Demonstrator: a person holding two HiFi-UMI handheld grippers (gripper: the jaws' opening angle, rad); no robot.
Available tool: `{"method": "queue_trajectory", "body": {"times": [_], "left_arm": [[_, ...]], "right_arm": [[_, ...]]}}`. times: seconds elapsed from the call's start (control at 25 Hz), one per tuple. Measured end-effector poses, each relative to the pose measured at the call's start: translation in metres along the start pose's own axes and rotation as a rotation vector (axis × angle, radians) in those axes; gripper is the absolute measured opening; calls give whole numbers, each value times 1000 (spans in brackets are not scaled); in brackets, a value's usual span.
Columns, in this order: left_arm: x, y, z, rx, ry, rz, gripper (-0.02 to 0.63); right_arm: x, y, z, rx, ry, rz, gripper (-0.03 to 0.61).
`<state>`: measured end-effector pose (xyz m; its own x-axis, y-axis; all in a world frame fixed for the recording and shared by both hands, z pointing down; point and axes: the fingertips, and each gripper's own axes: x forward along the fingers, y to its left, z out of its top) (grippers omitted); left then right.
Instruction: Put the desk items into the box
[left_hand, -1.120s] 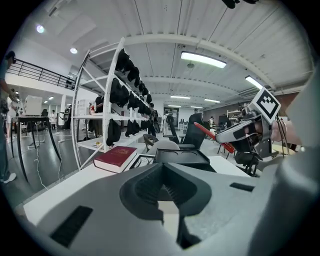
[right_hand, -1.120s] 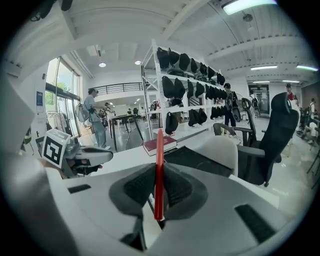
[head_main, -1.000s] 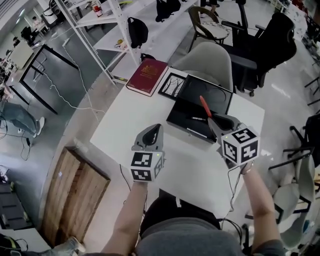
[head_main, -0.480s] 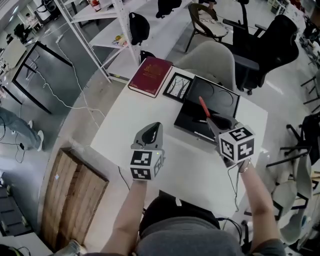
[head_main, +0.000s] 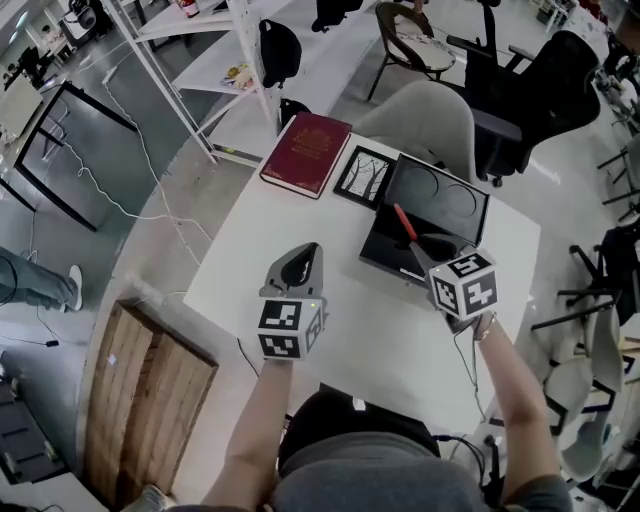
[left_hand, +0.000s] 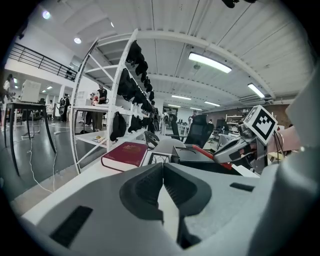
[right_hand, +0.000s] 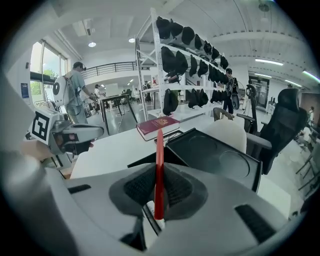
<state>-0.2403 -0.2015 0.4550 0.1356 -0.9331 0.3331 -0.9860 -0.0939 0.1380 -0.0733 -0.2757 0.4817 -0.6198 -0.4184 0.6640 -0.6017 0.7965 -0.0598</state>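
Note:
A black box (head_main: 388, 248) lies on the white table (head_main: 280, 225) with its lid (head_main: 440, 195) folded back. My right gripper (head_main: 420, 242) hovers over the box's near right corner, shut on a red pen (head_main: 403, 222) that sticks out forward between the pads (right_hand: 159, 170). To the box's left lie a small framed picture (head_main: 362, 175) and a maroon book (head_main: 307, 152). My left gripper (head_main: 308, 254) hangs over the table's near left part, jaws shut together with nothing in them (left_hand: 163, 172). From the left gripper view, the right gripper (left_hand: 227, 150) and pen (left_hand: 202, 151) show beside the box.
A grey chair (head_main: 425, 118) and black office chairs (head_main: 540, 80) stand beyond the table. A white shelf rack (head_main: 215, 60) rises at the far left. A wooden panel (head_main: 150, 390) lies on the floor by the table's near left corner.
My right gripper has sunk a little toward the box, still holding the red pen. The left gripper has edged forward over the table, still shut.

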Motion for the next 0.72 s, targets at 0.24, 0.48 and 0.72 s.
{"method": "queue_trajectory", "body": {"times": [0.24, 0.48, 0.72], "left_arm": [[7, 11, -3, -12, 8, -11, 8], [10, 19, -3, -23, 10, -14, 8], [12, 28, -3, -36, 11, -13, 8]], "right_arm": [[20, -1, -11, -33, 73, -13, 54], [35, -5, -26, -37, 149, -34, 54], [47, -6, -43, -53, 235, -33, 54]]}}
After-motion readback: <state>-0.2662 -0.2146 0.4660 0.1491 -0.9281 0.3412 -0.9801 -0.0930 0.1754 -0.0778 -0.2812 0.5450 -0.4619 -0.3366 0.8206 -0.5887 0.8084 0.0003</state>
